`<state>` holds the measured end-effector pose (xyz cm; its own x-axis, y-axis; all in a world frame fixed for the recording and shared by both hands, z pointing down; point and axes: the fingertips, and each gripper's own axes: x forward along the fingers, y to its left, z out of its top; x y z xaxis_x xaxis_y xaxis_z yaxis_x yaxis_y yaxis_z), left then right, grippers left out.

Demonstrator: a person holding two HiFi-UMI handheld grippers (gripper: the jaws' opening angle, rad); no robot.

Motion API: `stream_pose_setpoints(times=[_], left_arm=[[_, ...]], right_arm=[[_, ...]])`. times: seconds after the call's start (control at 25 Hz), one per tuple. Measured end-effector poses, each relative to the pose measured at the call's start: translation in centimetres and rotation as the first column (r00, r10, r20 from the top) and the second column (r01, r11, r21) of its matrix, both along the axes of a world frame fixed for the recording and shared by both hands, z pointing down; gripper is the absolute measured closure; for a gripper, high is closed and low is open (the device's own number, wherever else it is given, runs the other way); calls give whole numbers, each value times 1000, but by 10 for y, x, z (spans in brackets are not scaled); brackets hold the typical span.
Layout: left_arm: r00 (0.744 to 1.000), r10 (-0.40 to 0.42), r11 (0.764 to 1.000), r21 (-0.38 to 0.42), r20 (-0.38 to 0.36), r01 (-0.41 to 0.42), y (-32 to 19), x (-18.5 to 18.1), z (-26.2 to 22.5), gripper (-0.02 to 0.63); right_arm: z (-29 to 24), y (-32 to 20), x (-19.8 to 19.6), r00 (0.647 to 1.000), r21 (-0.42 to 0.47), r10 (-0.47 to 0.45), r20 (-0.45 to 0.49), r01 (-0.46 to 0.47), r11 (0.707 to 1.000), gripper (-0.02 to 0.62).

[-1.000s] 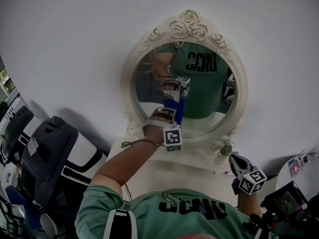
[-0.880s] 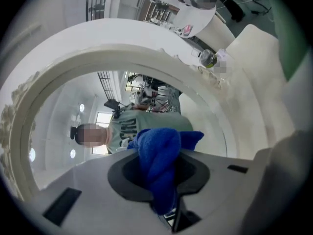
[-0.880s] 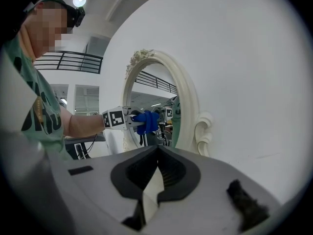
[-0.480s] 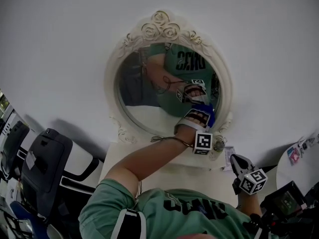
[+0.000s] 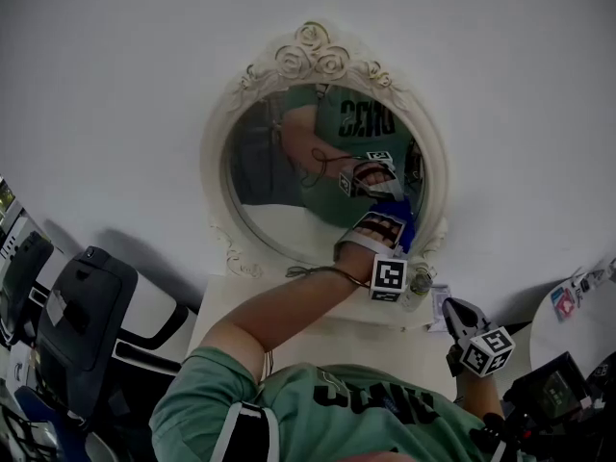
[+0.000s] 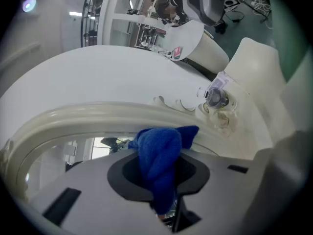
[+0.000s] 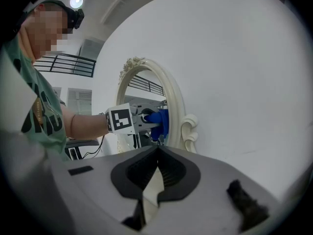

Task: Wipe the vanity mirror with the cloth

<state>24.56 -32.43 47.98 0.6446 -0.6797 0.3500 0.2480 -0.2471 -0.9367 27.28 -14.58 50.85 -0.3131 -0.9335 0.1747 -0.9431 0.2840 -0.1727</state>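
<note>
The oval vanity mirror (image 5: pixel 279 195) in its cream rose-carved frame (image 5: pixel 214 157) hangs on the white wall above a pale vanity top. My left gripper (image 5: pixel 393 223) is shut on a bunched blue cloth (image 5: pixel 407 221), held against the lower right of the glass close to the frame. In the left gripper view the blue cloth (image 6: pixel 159 153) bulges out between the jaws, right under the frame's curve (image 6: pixel 88 114). My right gripper (image 5: pixel 460 318) hangs low at the right, away from the mirror, shut and empty. From the right gripper view I see the cloth (image 7: pixel 159 122) on the mirror's edge.
A small glass bottle (image 5: pixel 420 284) stands on the vanity top (image 5: pixel 308 330) under the mirror's right side, close below the left gripper. A black and white chair (image 5: pixel 91 306) is at the left. A dark device (image 5: pixel 551 389) sits at the bottom right.
My left gripper has carried the cloth from the lower middle of the glass to its lower right edge, then stayed about there. The right gripper has hardly moved.
</note>
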Motion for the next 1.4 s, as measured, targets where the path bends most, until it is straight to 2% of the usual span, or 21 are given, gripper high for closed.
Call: stream_pose_setpoints(times=[0.12,0.28,0.44,0.6,0.72,0.8,1.08,1.4], left_arm=[[997,-51,999,-6,-58,51,-15,-50,-14,511],[976,-203,979,-13,-75,203,-54,-151,-13,511],[921,-388,922,-15,-45,387,-93,-255,-1,511],[867,-498,867,-20,-25,498,-112,-318,10,511],[838,-546,837,-34,0,546,-125,-338,28,511],[828,-561,827,-32,11,561,-132,-343,39,511],[836,-548,836,-20,21,548,-132,-344,39,511],[838,-542,839,-19,66,544,-134,-352,41,511]], right_arm=[[-4,-5,-4,1000,-3,-12,-8,12,1000,583],[-4,-12,-11,999,-11,-35,-17,34,999,583],[-6,-23,-23,997,-14,-69,-27,69,998,583],[-8,-32,-38,994,-16,-107,-39,106,994,583],[-10,-35,-43,992,-20,-117,-48,116,993,583],[-10,-36,-45,991,-21,-120,-55,119,993,583],[-13,-31,-47,992,-22,-110,-66,109,994,583],[-13,-27,-34,994,-23,-86,-65,85,996,583]])
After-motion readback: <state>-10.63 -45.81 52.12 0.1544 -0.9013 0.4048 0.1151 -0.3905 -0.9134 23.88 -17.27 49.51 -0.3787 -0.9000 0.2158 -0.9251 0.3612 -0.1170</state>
